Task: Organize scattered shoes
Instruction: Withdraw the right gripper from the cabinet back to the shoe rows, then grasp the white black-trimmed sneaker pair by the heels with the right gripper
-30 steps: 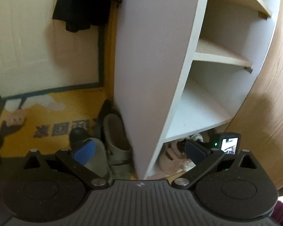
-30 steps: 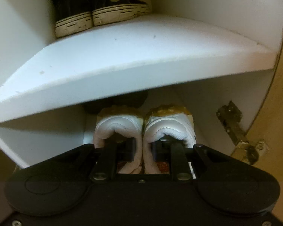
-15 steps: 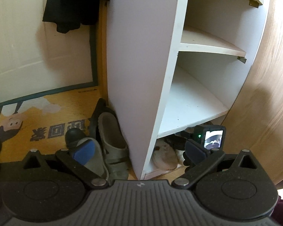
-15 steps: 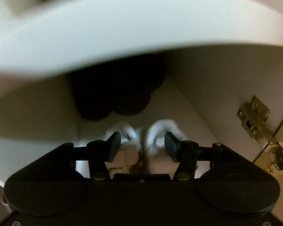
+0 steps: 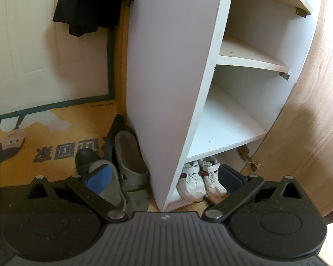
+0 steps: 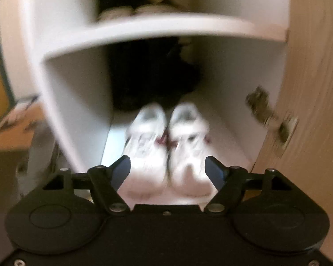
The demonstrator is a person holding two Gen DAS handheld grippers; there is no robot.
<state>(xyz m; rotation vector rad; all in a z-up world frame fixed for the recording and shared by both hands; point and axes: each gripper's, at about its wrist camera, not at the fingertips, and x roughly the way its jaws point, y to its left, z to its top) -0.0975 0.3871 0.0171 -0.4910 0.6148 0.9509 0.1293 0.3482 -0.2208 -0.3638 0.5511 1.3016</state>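
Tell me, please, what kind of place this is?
Probably a home entryway: a white shoe cabinet holds white sneakers on its bottom shelf, sandals lie on a cartoon doormat, and a dark coat hangs by a door.

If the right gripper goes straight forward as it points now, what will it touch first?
Most likely the pair of white sneakers on the cabinet's bottom shelf: they sit directly ahead of the open right gripper. The picture is blurred, so depth is uncertain.
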